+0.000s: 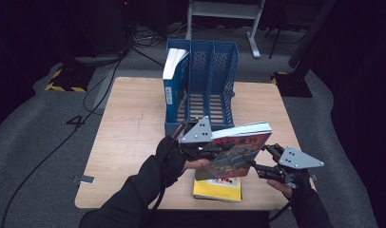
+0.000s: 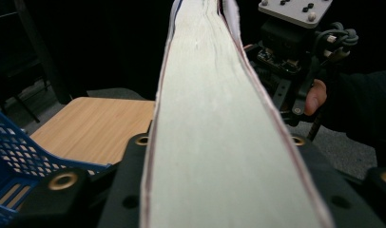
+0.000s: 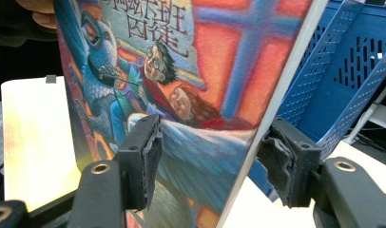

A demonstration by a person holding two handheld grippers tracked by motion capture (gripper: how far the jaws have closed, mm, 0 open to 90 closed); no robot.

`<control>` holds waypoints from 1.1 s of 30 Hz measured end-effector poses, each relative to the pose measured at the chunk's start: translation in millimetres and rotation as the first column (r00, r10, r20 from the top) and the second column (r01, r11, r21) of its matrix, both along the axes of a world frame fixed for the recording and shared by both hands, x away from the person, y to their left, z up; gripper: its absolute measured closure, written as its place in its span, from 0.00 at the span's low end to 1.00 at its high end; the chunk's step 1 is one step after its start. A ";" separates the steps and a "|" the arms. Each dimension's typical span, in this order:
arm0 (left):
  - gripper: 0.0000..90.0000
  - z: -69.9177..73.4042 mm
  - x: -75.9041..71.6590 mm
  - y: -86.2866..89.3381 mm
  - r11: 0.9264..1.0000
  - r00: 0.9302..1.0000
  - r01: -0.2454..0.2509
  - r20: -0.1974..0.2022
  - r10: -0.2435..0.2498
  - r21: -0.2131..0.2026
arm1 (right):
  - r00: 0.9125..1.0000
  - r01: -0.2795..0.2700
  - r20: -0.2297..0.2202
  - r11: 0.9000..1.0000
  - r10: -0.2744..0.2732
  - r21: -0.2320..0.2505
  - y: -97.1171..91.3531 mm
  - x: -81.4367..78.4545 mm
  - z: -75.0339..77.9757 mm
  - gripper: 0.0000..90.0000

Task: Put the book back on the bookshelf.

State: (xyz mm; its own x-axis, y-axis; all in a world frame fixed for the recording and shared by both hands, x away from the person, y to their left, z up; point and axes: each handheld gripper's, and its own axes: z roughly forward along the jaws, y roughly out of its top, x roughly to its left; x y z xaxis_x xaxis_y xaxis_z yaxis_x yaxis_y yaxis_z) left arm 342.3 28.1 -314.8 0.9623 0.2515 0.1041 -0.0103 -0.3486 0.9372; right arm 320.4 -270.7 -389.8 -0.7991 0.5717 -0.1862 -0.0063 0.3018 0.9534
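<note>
Our left fingers are clamped across the thick painted book, page edge running away between them. Our right fingers straddle its other end: one pad on the cover, the other just off the back. The book hangs tilted above a yellow book on the surface, the blue file rack beyond.

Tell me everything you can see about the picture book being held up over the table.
The illustrated book is a thick paperback with a colourful cover of red, blue and cartoon figures under printed characters, and pale page edges. It is lifted off the table, tilted, above a yellow book and in front of the blue file rack. The left hand-held gripper clamps its edge; the right hand-held gripper's jaws straddle the opposite side, one pad on the cover, the other slightly clear.
</note>
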 end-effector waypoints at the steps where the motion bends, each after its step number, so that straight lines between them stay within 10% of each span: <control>1: 0.78 0.5 -0.5 -0.4 1.000 1.000 0.000 0.002 0.000 0.005 | 1.000 0.002 0.000 1.000 -0.002 -0.002 -0.2 0.0 -0.3 0.47; 11: 0.81 8.2 8.9 -4.9 0.999 1.000 -0.014 -0.023 0.015 0.039 | 0.989 0.112 -0.089 0.989 -0.121 -0.100 -34.8 9.8 -23.0 0.40; 24: 0.82 32.6 19.5 -44.0 0.995 0.999 -0.027 0.024 0.025 0.092 | 0.895 0.357 -0.226 0.922 -0.384 -0.150 -95.7 40.6 -61.2 0.40; 33: 0.82 35.0 27.9 -55.5 0.995 0.998 -0.047 0.042 0.043 0.089 | 0.876 0.352 -0.273 0.915 -0.396 -0.198 -96.4 47.8 -75.8 0.36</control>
